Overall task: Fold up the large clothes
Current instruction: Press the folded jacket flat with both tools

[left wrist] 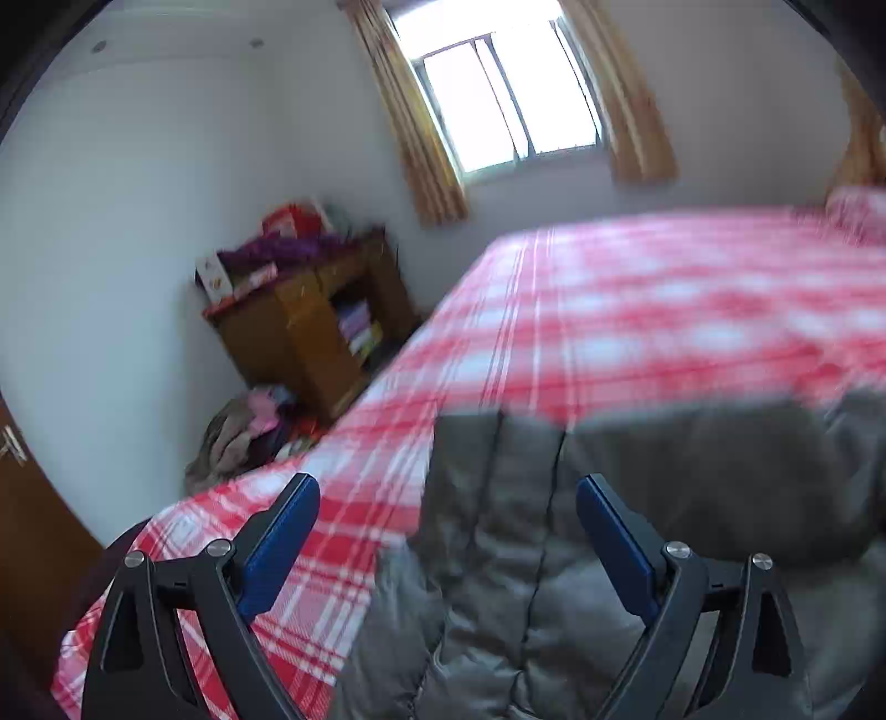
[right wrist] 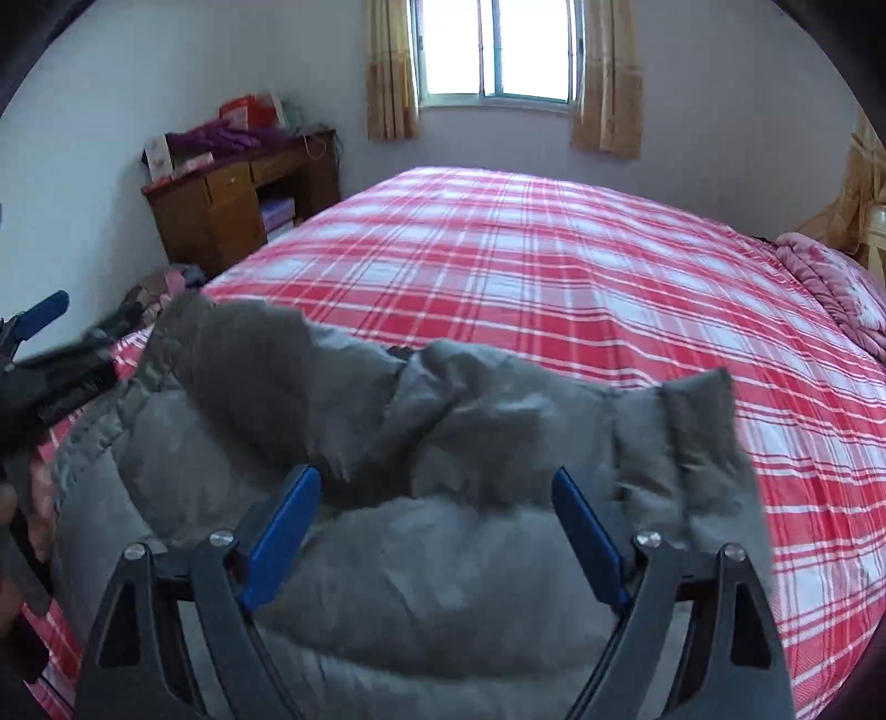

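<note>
A grey padded jacket lies bunched on the near part of a bed with a red and white plaid sheet. My right gripper is open just above the jacket's middle, holding nothing. My left gripper is open and empty over the jacket's left edge, where it meets the plaid sheet. The left gripper also shows blurred at the left edge of the right wrist view.
A wooden cabinet with clutter on top stands against the far left wall. A heap of clothes lies on the floor beside it. A pink quilt lies at the bed's right end. A curtained window is in the far wall.
</note>
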Motion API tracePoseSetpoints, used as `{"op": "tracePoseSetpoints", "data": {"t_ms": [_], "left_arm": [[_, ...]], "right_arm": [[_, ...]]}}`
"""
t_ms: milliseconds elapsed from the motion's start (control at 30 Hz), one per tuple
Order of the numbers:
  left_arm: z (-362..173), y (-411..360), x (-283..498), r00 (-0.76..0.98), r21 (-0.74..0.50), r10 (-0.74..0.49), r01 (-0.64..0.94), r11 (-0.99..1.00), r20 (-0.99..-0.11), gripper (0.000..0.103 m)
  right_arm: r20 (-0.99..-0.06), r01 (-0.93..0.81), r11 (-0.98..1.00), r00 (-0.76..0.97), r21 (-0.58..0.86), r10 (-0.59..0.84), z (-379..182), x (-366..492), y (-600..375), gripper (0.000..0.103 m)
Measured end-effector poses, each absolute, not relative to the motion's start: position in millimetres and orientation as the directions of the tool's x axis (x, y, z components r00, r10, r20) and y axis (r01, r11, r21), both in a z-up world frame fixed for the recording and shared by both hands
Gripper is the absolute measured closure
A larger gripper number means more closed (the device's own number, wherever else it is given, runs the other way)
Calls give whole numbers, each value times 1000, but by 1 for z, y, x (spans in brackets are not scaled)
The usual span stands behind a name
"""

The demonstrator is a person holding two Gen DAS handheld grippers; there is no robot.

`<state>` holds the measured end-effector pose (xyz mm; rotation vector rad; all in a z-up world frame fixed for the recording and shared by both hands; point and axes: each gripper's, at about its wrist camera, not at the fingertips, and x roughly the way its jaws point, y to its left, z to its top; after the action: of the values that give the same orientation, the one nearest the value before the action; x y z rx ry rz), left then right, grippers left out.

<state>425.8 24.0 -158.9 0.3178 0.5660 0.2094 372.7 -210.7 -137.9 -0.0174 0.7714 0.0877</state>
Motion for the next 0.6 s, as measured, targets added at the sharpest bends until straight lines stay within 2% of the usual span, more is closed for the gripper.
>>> {"op": "tracePoseSetpoints", "data": {"t_ms": [67,100,167,367,600], "left_arm": [[-184,34,439,761,374,346,-146,916,-549,9],[-198,43,445,728,347,338,-145,926,-596,9],[-207,59,448,713,263,299,-165,951,-634,7],[-216,66,456,702,229,294,-189,955,-648,1],[-222,71,461,682,179,252,-178,968,-686,1]], "right_arm": [[-714,-58,998,698,13,50,-148,386,-212,15],[-718,-43,999,695,18,43,-151,390,-214,15],[-734,-15,998,678,58,53,-164,398,-222,15],[-723,-4,996,688,88,67,-181,406,-221,15],[-725,16,994,685,112,71,-194,413,-225,13]]}}
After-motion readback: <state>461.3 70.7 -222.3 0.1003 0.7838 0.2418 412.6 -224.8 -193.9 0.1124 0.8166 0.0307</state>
